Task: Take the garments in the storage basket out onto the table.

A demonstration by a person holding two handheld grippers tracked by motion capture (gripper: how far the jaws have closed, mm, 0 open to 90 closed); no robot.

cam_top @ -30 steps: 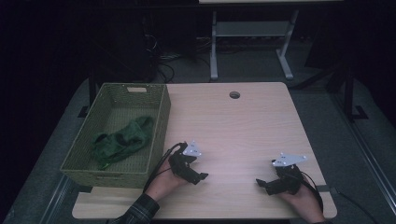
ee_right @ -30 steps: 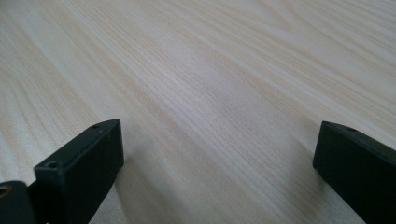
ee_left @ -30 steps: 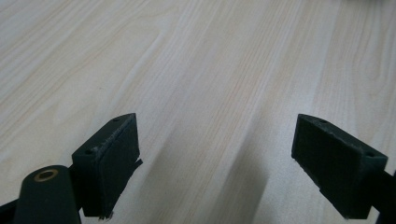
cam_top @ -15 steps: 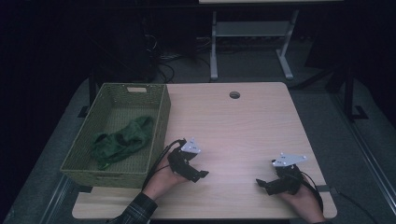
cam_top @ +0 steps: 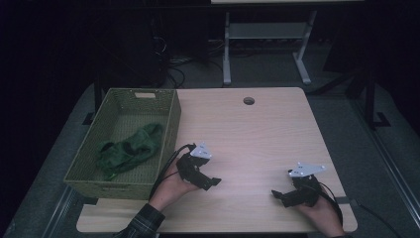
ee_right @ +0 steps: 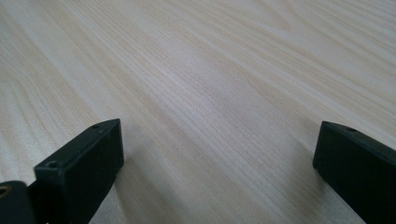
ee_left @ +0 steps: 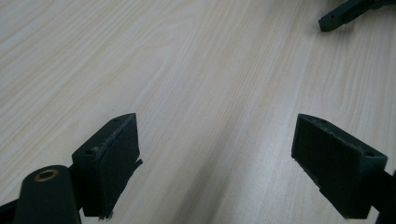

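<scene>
On bench (cam_top: 257,134), L claw (cam_top: 214,182) & R claw (cam_top: 275,193) both spread wide, empty, low over bare wood; green cloth (cam_top: 130,149) sits in basket (cam_top: 171,126) nearby

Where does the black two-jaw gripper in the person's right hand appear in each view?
High view: black two-jaw right gripper, lower right, over the pale wooden table.
Left gripper view: a jaw tip in the top right corner.
Right gripper view: its open jaws at both bottom corners.
Shared landmark: the table's wood grain.

Bare tabletop (cam_top: 257,134) open between both claws, basket (cam_top: 171,129) wall apparently blocking the left side
</scene>
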